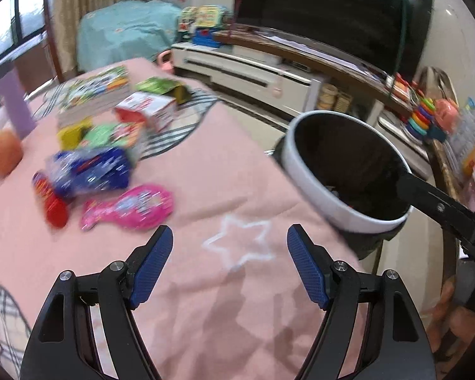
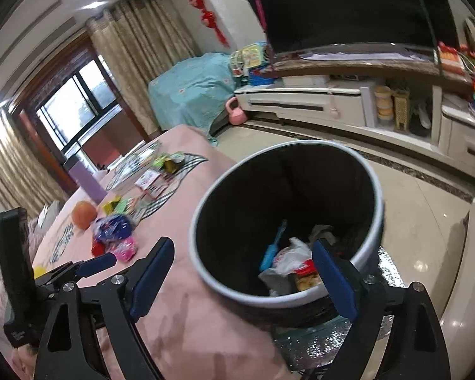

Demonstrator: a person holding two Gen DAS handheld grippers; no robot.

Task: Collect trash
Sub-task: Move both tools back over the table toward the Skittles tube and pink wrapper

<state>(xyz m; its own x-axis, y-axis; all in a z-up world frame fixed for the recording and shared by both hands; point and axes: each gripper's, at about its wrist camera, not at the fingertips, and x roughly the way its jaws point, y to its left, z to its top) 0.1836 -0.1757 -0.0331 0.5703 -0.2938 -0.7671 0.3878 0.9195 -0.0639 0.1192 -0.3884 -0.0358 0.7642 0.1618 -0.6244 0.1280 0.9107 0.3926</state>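
Observation:
A round black bin with a white rim (image 2: 197, 247) stands against the right edge of the pink-clothed table (image 1: 224, 171). Inside it lie a white bag (image 2: 289, 258), a blue stick-like item (image 2: 270, 251) and a red-topped packet (image 2: 305, 274). My right gripper (image 2: 243, 243) is open and empty above the bin's near rim. My left gripper (image 1: 230, 232) is open and empty over the cloth, near a white star outline. Left of it lie a pink wrapper (image 1: 129, 210), a blue wrapper (image 1: 88, 171) and a red item (image 1: 52, 202). Farther back sit a red-and-white box (image 1: 145, 110) and green packets (image 1: 161, 87).
An orange (image 1: 3, 155) and a purple upright object (image 1: 15, 104) stand at the table's left, with a picture book (image 1: 95, 88) behind. A TV cabinet (image 2: 316, 101), a television (image 2: 348, 9) and toy rings (image 1: 422, 117) lie beyond the bin. Shiny tiled floor (image 2: 421, 221) lies to the right.

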